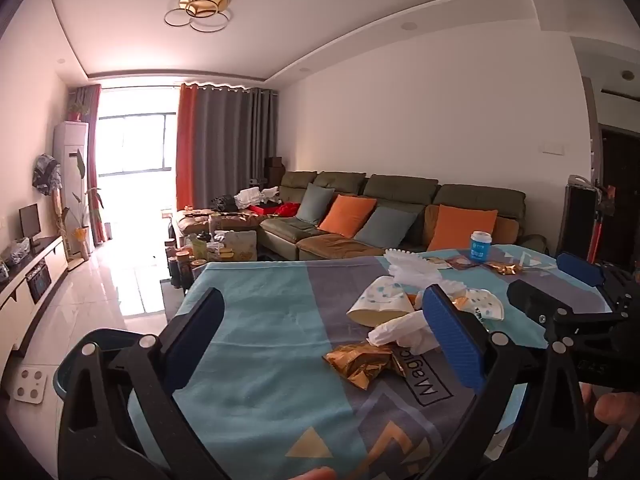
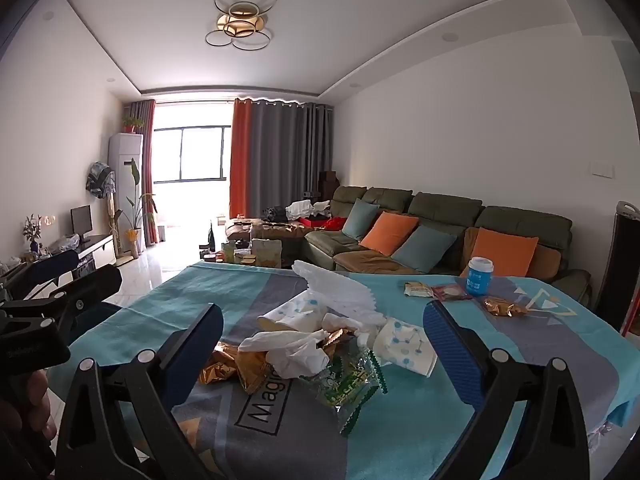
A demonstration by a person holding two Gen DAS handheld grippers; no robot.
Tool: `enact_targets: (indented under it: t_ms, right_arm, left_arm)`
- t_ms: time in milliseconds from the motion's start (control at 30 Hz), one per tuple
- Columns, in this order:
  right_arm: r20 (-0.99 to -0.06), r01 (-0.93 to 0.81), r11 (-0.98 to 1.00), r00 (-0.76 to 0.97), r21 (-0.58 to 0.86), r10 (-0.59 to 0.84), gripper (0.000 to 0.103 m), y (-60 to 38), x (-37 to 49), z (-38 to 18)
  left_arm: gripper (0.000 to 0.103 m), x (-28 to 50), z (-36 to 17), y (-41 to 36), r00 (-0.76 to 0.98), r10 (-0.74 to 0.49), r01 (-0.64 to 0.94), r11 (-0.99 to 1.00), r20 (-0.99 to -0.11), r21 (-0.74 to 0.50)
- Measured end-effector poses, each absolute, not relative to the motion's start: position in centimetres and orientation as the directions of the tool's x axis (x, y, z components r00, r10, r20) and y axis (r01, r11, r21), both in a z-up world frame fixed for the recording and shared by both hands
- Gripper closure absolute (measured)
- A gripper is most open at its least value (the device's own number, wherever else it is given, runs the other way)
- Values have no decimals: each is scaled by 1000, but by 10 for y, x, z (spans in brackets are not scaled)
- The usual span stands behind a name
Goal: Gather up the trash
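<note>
My right gripper (image 2: 322,344) and left gripper (image 1: 324,338) both gape wide, holding nothing. Nearest, between my right fingers, lies the green-printed clear plastic wrapper (image 2: 350,380); I'd pinch it low. Just beyond: crumpled white tissue (image 2: 292,350), then the dotted paper cup (image 2: 408,348).

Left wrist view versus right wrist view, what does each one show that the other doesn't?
Only the left wrist view shows the white scale on the floor and the dark bin rim beside the table.

Only the right wrist view shows the green clear wrapper lying nearest the camera.

Both show the crumpled tissue, gold wrapper, paper cups, blue tub and sofa.
</note>
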State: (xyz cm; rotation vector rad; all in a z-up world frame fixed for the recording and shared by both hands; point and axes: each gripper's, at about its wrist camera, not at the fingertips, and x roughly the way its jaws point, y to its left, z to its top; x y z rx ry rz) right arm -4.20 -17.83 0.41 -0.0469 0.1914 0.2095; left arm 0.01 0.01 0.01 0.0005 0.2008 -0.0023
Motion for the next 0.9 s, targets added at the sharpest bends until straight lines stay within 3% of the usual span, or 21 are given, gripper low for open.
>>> enact_targets:
  t_ms: [900]
  right_arm:
    - [-205,-206,978,959,-29,196,6,-179,-41,5]
  left_arm:
    - [5,6,0,10,971,-33,16,997,-237,-72]
